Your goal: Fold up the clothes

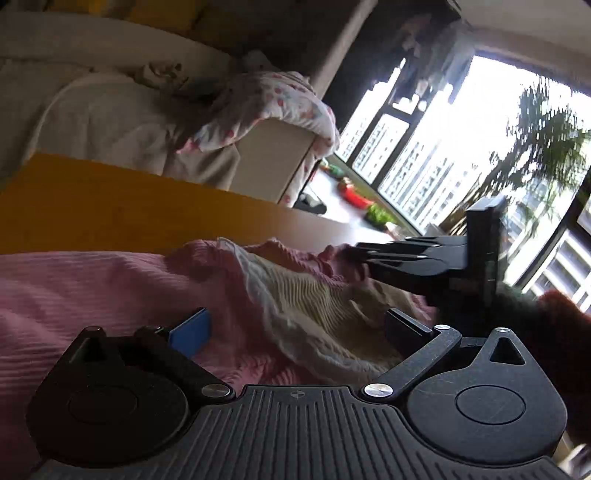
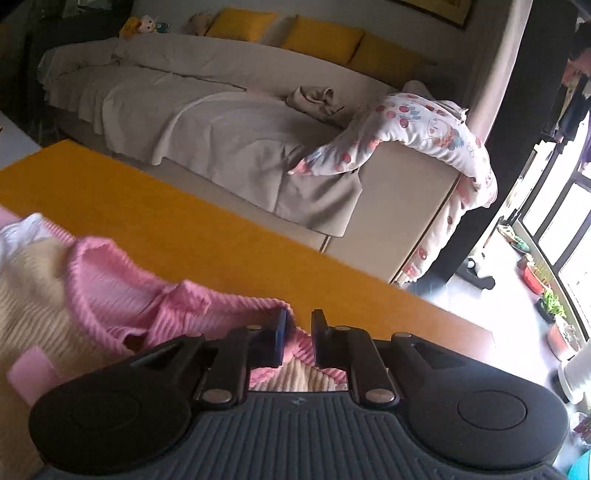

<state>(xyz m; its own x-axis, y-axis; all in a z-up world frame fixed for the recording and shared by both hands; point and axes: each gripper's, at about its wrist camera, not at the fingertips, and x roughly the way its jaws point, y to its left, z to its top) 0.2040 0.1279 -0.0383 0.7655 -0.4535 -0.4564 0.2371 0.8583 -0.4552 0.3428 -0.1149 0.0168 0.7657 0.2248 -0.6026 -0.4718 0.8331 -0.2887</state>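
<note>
The right gripper has two black fingers, one with a blue pad. They sit close together, with a fold of the pink ribbed knit garment between them. There is a small gap by the right finger, so I cannot tell if they squeeze the cloth tight. The pink edge runs right through the gap.

The left gripper has its fingers spread wide. Its blue pad is down on the pink cloth, and the other black finger is far over to the side, by the creamy part. Nothing is pinched between them.

The garment lies bunched up on the flat orange table top. It is pink outside, and a cream ribbed part shows where it is open, with a thin white layer next to it. In the left wrist view the right gripper comes in from the side, and its tips touch the far pink edge of the garment. A dark furry sleeve is behind it.

Past the table is a long sofa with a beige-grey cover. A white blanket with red cherry pictures hangs over the sofa arm. Three yellow cushions lean along the back, and small soft toys sit at the far end.

To the side are tall windows with black frames. Green plants in pots stand on the floor by the glass
</note>
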